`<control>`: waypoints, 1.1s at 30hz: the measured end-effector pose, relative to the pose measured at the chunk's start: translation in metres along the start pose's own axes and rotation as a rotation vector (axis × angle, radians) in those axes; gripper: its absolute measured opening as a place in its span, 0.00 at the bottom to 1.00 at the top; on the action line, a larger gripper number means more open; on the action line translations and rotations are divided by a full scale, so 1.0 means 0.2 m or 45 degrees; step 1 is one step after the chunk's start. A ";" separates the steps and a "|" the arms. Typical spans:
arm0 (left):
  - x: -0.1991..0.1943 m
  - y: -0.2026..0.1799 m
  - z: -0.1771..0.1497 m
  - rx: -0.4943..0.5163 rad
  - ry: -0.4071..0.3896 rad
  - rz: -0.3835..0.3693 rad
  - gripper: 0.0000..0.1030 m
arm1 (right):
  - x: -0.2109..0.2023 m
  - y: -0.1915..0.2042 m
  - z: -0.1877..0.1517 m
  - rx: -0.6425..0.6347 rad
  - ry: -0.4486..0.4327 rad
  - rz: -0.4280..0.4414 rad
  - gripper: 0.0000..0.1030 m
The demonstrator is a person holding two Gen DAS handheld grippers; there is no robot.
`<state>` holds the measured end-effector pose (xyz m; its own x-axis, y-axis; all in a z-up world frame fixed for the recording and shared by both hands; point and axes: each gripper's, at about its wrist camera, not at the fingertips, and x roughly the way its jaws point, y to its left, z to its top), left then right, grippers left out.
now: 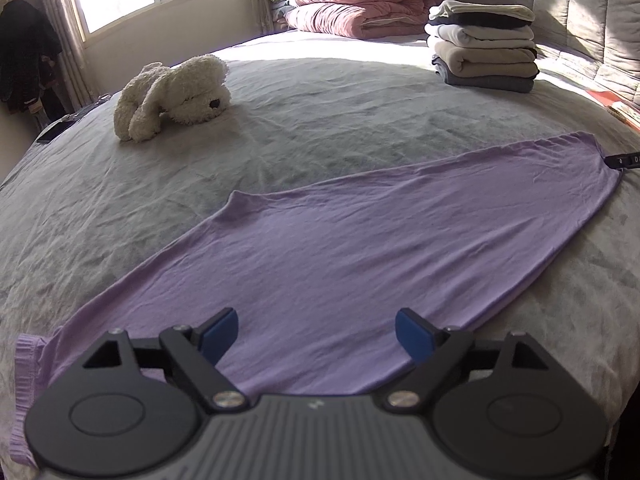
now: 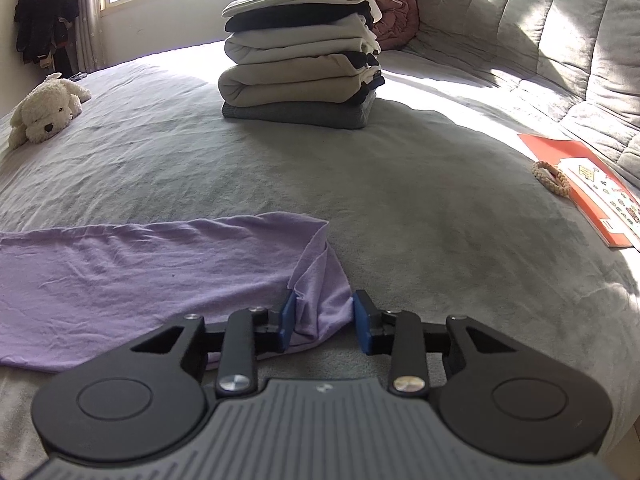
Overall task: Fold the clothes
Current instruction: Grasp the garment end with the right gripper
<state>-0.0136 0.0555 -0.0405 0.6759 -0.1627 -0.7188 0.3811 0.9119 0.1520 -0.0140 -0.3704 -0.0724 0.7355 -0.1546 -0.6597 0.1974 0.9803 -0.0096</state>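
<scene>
My left tongs [image 1: 316, 334] spread wide, empty, above purple garment [image 1: 360, 240] flat on bed [image 1: 320, 112]. My right tongs [image 2: 325, 316] pinching garment's bunched corner.

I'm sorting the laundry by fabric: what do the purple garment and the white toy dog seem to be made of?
The purple garment looks like thin matte cotton-type jersey: it lies flat with fine creases, drapes softly and has a ribbed edge band. The white toy dog looks like curly, fluffy plush pile, probably synthetic; its nubbly surface is the sign. Neither fibre can be confirmed by sight.
</scene>
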 end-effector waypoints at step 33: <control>0.22 0.14 0.01 -0.850 0.066 -0.786 0.74 | -0.22 0.85 0.18 -0.289 -0.046 0.462 0.06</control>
<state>0.0267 0.0733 -0.0665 0.4374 -0.6921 -0.5742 0.2104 0.6995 -0.6829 0.0107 -0.2013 -0.0184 0.7541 0.2053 -0.6238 -0.2231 0.9735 0.0507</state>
